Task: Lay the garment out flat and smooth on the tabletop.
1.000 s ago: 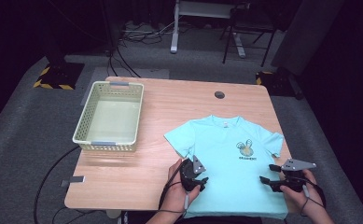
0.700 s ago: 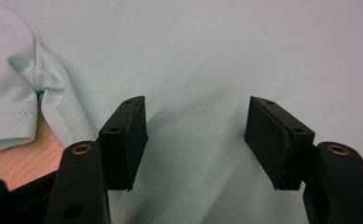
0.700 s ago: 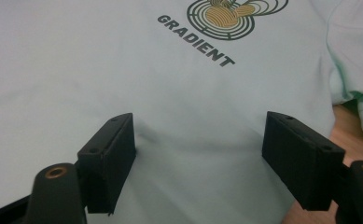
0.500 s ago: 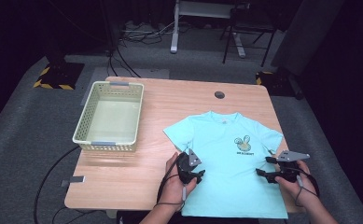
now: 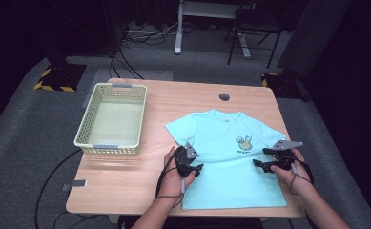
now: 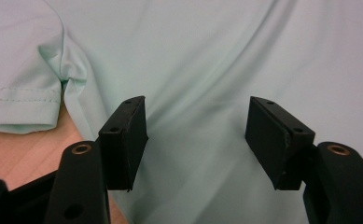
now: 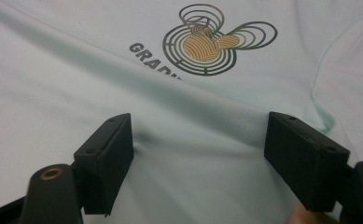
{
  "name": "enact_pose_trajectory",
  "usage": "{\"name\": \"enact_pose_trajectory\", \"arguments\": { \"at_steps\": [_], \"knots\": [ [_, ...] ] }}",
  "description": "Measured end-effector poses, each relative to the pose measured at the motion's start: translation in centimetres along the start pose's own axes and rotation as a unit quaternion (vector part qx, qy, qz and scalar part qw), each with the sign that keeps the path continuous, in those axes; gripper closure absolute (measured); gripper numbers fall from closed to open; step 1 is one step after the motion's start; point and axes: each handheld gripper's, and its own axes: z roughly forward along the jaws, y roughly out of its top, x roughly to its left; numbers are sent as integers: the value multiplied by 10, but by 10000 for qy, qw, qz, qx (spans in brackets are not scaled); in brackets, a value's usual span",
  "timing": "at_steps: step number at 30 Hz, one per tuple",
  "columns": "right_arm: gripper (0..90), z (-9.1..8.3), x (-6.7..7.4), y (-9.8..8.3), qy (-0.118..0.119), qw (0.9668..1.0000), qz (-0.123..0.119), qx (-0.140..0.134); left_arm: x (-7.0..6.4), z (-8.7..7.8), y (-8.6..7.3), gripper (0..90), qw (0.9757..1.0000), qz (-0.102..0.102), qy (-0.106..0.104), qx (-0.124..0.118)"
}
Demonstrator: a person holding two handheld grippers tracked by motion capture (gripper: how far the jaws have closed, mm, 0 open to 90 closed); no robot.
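A mint-green T-shirt (image 5: 231,157) lies flat, front up, on the wooden table (image 5: 126,186), its collar pointing away from me. My left gripper (image 5: 196,170) hovers over the shirt's left side, just below the short sleeve (image 6: 20,93). Its jaws stand apart over the cloth (image 6: 198,126) with nothing pinched between them. My right gripper (image 5: 260,164) is at the shirt's right side, below the round chest print (image 7: 207,42). It is open too (image 7: 200,149), with a soft fold of fabric running between its pads (image 7: 305,158).
A pale yellow-green plastic basket (image 5: 114,119) stands empty on the table's left half. A round cable hole (image 5: 224,97) sits near the far edge. Bare wood (image 6: 25,149) shows beside the sleeve. Cables trail from both grippers toward the near edge.
Both hands have slid away from me along the shirt's sides, from near the hem toward the chest. The right one has also come inward, to the left.
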Motion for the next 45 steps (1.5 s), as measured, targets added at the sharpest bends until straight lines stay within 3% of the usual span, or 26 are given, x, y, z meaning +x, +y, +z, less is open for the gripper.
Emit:
{"name": "enact_pose_trajectory", "arguments": {
  "at_steps": [5, 9, 10, 11, 14, 17, 28, 33, 45],
  "knots": [
    [242, 13, -10, 14, 2, 10000, 10, 25, 10, 4, 4, 387, 10000, -40, 46, 8],
    [242, 27, -20, 28, -14, 10000, 40, 47, 26, 9, 9, 387, 9999, -108, 119, 5],
    [242, 34, -24, 35, -30, 10000, 49, 33, 35, 12, 13, 387, 9998, -124, 148, 12],
    [242, 34, -24, 35, -30, 10000, 49, 33, 35, 12, 13, 387, 9998, -124, 148, 12],
    [242, 47, -33, 45, -79, 9999, 97, -88, 54, 18, 19, 387, 9997, -170, 170, -2],
    [243, 49, -33, 46, -122, 9997, 147, -129, 58, 20, 20, 386, 9996, -209, 165, -16],
    [234, 17, -4, 15, -269, 9993, 220, -104, 33, 8, 13, 361, 9997, -44, 213, 143],
    [239, 10, -3, 14, -273, 9995, 174, -41, 26, 1, 14, 333, 9997, 29, 204, 135],
    [223, -23, 9, 17, -152, 9996, 18, -237, 12, -35, 11, 326, 9994, 190, 283, -45]
  ]
}}
